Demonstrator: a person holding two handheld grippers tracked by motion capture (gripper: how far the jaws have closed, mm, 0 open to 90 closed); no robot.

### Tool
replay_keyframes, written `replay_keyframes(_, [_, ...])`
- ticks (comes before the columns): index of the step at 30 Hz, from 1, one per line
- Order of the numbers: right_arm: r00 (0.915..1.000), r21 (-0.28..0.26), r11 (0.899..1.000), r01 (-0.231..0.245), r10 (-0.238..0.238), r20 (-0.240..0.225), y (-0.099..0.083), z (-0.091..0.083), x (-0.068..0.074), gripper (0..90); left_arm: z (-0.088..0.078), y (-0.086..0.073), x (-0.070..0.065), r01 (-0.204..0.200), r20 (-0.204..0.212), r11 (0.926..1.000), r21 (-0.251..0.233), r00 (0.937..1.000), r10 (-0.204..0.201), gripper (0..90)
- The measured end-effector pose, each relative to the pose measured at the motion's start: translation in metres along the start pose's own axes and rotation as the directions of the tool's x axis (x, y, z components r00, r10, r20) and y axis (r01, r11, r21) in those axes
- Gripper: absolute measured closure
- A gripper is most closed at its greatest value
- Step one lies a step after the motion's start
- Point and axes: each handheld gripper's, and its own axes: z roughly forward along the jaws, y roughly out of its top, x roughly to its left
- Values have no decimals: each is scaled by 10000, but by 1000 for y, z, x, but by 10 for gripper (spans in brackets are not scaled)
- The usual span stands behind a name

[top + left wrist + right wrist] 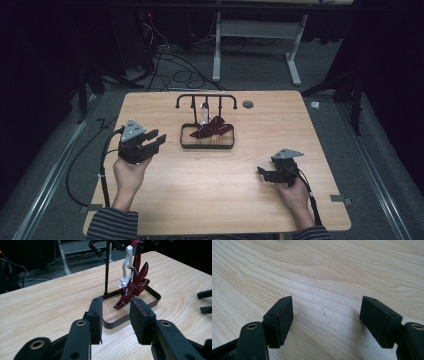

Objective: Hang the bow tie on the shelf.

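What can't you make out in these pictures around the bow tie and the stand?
- Bow tie: in the left gripper view, the top of its hanging strap is cut off by the upper edge.
- Stand: too small in the high view to tell which hook holds the white strap.
- Tray: near rim partly behind the left hand-held gripper.

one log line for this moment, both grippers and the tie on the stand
left gripper: open, empty, aimed at stand tray | right gripper: open, empty, over table | red tie: hanging on stand, end in tray

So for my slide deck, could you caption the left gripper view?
Left gripper, jaws open, faces a dark red bow tie hanging on a black stand.
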Motion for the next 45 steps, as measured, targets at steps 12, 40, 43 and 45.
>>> replay_keyframes(12, [10000,0,10000,1,-1,4,0,0,0,283,-2,-11,3,226,-11,9997,52,9997,-226,636])
replay_keyframes(40, [10000,-1,10000,0,0,4,0,0,0,283,-6,-46,10,1013,-3,9945,252,9949,-1013,634])
replay_keyframes(43, [10000,-1,10000,3,-3,3,0,0,0,283,-7,-50,11,1104,1,9935,262,9939,-1105,633])
replay_keyframes(45, [10000,-2,10000,2,-2,3,0,0,0,283,-7,-53,12,1184,-1,9926,270,9930,-1184,632])
